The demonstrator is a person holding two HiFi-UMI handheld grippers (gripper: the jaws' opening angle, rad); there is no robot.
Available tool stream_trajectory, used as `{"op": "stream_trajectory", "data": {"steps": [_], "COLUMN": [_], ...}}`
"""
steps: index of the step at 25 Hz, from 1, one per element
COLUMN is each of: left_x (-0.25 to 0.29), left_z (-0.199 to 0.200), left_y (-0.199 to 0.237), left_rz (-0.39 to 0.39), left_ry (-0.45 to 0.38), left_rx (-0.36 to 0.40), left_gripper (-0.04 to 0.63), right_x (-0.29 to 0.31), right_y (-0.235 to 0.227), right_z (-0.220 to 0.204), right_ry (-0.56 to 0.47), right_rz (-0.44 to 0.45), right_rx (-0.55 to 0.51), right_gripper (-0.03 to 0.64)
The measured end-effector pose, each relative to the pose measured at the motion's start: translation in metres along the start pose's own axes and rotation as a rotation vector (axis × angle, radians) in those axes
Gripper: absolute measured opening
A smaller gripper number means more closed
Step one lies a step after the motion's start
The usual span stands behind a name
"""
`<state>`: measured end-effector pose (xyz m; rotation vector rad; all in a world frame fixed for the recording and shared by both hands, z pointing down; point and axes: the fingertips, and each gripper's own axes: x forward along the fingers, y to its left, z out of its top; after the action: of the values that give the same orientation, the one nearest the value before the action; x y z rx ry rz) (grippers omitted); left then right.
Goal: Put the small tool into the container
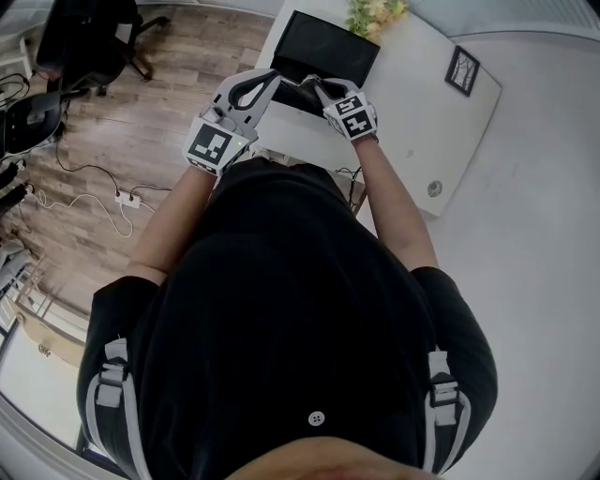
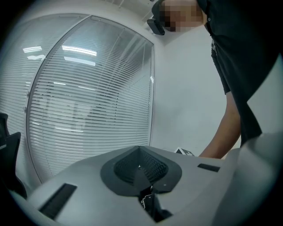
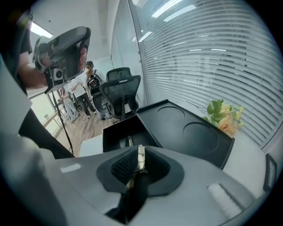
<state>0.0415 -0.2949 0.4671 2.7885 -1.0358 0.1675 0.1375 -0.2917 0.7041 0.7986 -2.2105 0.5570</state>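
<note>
A small pale metal tool (image 3: pixel 141 154) sticks up between the shut pads of my right gripper (image 3: pixel 140 160), just in front of the black container (image 3: pixel 116 131). The container's lid (image 3: pixel 190 128) lies open behind it, and something slim rests inside. From the head view both grippers meet over the container (image 1: pixel 328 42), the left gripper (image 1: pixel 281 81) beside the right gripper (image 1: pixel 315 86). My left gripper (image 2: pixel 139 166) is shut and tilted up toward the window blinds. A silvery bit (image 2: pixel 144 201) shows behind its pads; I cannot tell whether it is gripped.
The white table (image 1: pixel 417 122) also carries a bunch of flowers (image 1: pixel 375 13) and a small framed picture (image 1: pixel 462 70). Black office chairs (image 3: pixel 120 90) stand to the left on a wood floor with cables (image 1: pixel 94 197). Blinds (image 2: pixel 88 101) cover the window.
</note>
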Motion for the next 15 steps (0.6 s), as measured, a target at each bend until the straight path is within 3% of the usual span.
{"op": "stream_trajectory", "data": {"steps": [6,15], "left_x": [-0.002,0.001], "left_z": [-0.003,0.011], "left_y": [-0.001,-0.007], "left_rz": [0.006,-0.025], "left_ry": [0.024,0.016], "left_rx": [0.015,0.048], "left_gripper": [0.008,0.008], "right_x": [-0.032,-0.128], "right_y": [-0.002,0.024], "right_z": [0.035,0.123], "right_ry": [-0.122,-0.479], "right_rz": [-0.022,-0.029], "right_rx": [0.001,0.022], "right_gripper": [0.055,0.023]}}
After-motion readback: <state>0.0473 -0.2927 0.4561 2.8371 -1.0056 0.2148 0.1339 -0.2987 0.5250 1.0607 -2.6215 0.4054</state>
